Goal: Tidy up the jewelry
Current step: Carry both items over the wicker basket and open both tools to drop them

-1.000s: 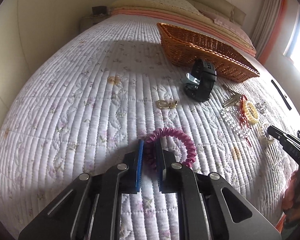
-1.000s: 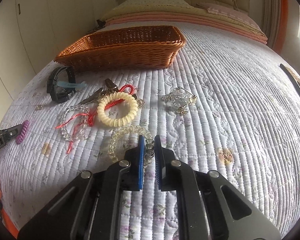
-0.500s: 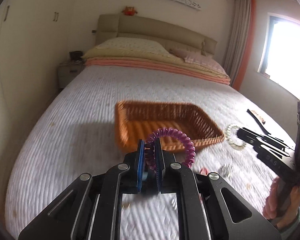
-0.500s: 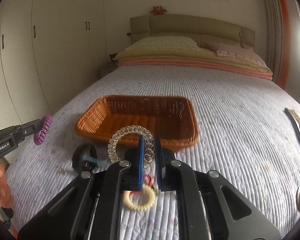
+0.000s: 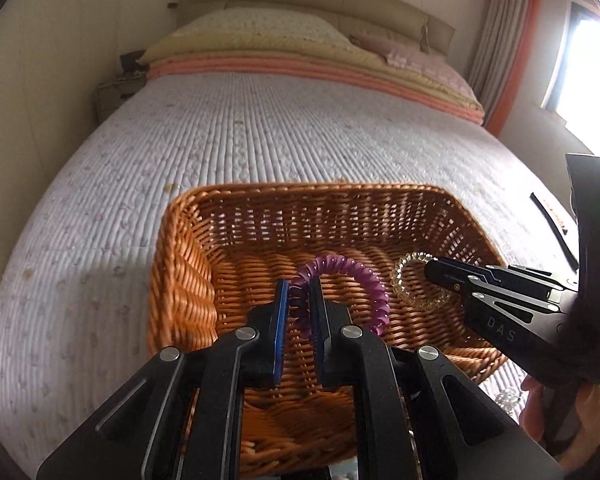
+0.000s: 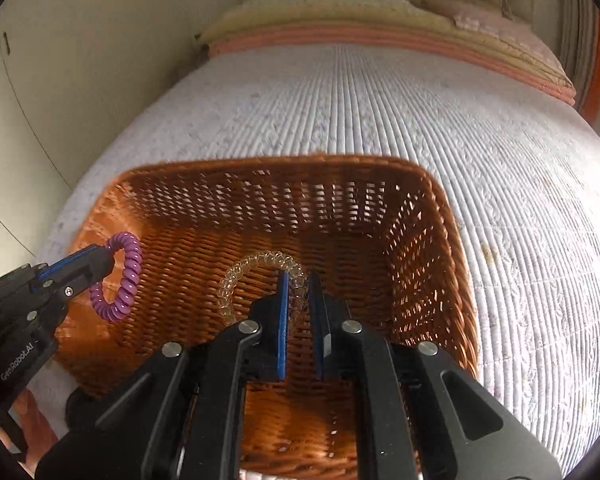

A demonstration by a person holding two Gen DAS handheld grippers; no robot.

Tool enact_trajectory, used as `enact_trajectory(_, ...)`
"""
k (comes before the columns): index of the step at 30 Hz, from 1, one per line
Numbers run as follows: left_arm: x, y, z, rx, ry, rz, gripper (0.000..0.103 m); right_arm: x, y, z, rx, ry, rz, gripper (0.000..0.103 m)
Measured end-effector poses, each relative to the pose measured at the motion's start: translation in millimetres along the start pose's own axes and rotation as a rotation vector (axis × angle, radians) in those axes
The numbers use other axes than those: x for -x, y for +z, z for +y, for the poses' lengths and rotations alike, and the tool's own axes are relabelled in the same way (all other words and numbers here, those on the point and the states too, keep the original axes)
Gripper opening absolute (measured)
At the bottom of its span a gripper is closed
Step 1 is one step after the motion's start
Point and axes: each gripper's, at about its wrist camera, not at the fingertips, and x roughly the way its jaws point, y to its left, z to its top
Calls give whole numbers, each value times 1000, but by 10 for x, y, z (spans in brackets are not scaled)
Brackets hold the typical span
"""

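Note:
A brown wicker basket [image 5: 188, 264] sits on the quilted bed; it also shows in the right wrist view [image 6: 440, 216]. My left gripper [image 5: 300, 288] is shut on a purple spiral hair tie [image 5: 364, 280] and holds it over the basket's inside. It shows at the left of the right wrist view [image 6: 100, 266] with the purple tie [image 6: 128, 276]. My right gripper [image 6: 299, 280] is shut on a clear spiral hair tie [image 6: 256, 264], also above the basket. In the left wrist view it [image 5: 432, 270] comes in from the right with the clear tie [image 5: 412, 292].
The white quilted bedspread [image 5: 240, 132] spreads around the basket, with pillows and folded pink and yellow blankets [image 5: 300, 56] at the headboard. A dark strap-like item [image 5: 548, 216] lies on the bed to the right. A small glittery piece [image 5: 508, 396] lies by the basket's near right corner.
Both grippers lifted their hair ties off the bedspread and carried them forward; they now hang over the inside of the basket. The other jewelry has dropped out of view.

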Motion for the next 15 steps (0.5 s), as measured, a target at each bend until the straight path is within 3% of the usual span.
enact_trajectory(5, -107, -25, 11, -7, 6, 36, 11, -42, -38, 8, -10, 8, 27, 9)
enact_trajectory(6, -104, -25, 31, -6, 5, 34, 15, -34, -41, 21, -11, 7, 26, 9)
enact_trajectory(7, -71, -33, 28, -6, 3, 29, 28, 7, -48, 21, -11, 9, 22, 10)
enact_trajectory(8, -12, -42, 28, -2, 1, 16, 38, 21, -32, -11, -15, 10, 18, 10)
enact_trajectory(13, 625, -108, -31, 9, -57, -111, 41, 554, -151, -57, -17, 78, -64, 14)
enact_trajectory(15, 1021, -173, -96, 0, -83, -181, 45, 828, -229, -58, -1, 90, -108, 22)
